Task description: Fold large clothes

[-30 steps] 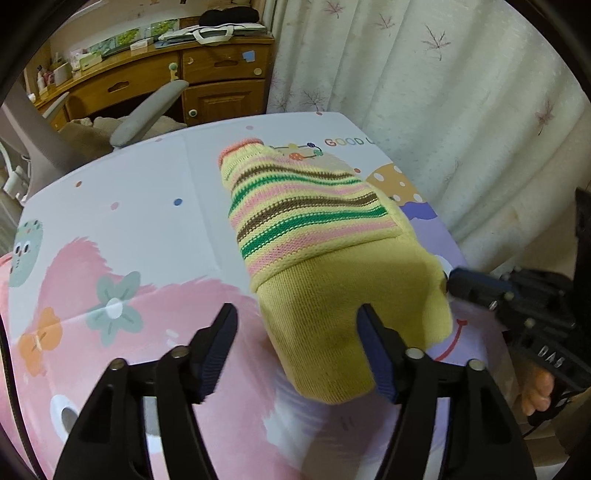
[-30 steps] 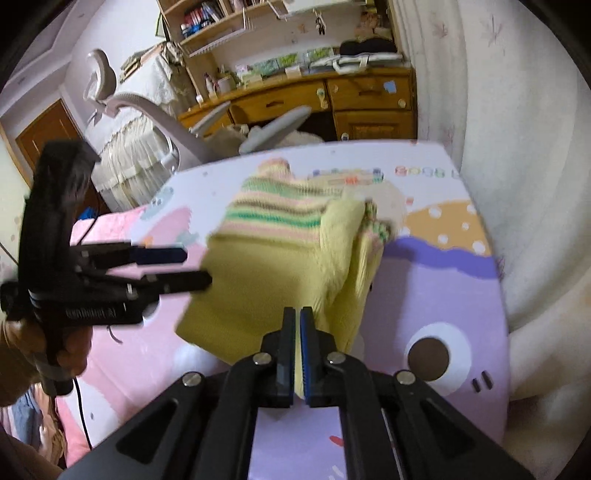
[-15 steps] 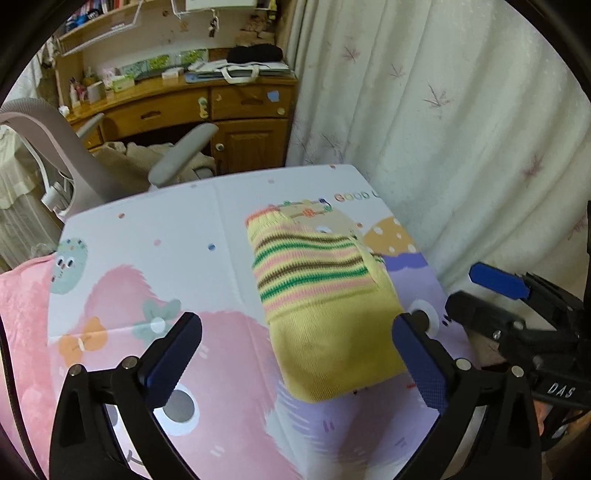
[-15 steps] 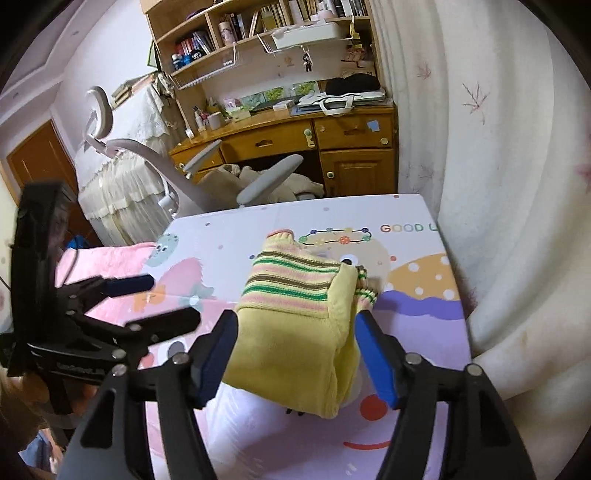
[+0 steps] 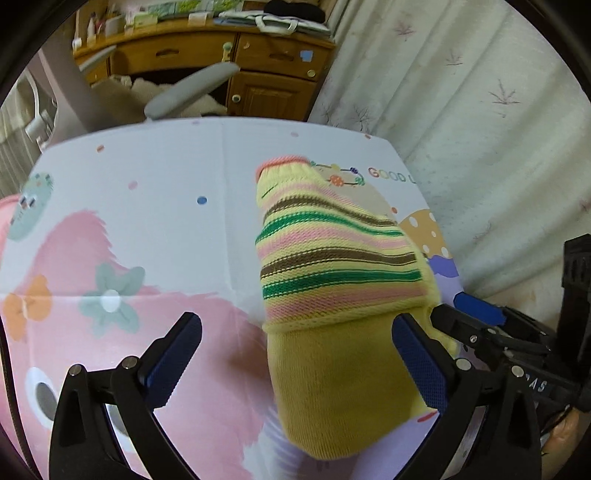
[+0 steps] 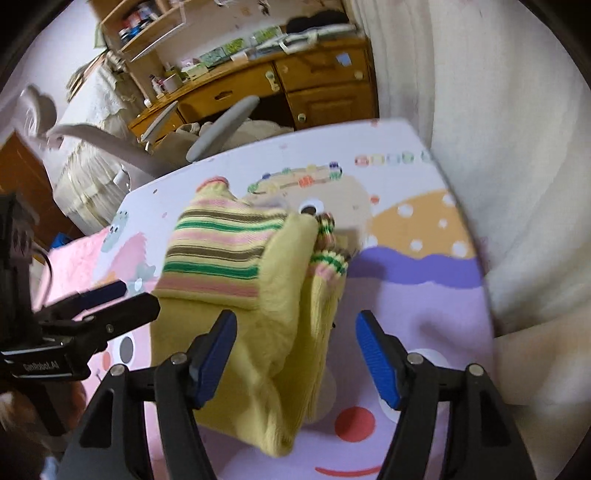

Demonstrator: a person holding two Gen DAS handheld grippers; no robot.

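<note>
A lived-in bedroom or study at home.

A wooden desk (image 6: 280,88) with drawers and cluttered shelves (image 6: 147,33) of books stands at the back, a grey swivel chair (image 5: 192,88) pushed against it. Leaf-print curtains (image 5: 461,92) hang along one side, and a cartoon-printed mat (image 5: 129,221) with pink and purple figures covers the tabletop.
</note>
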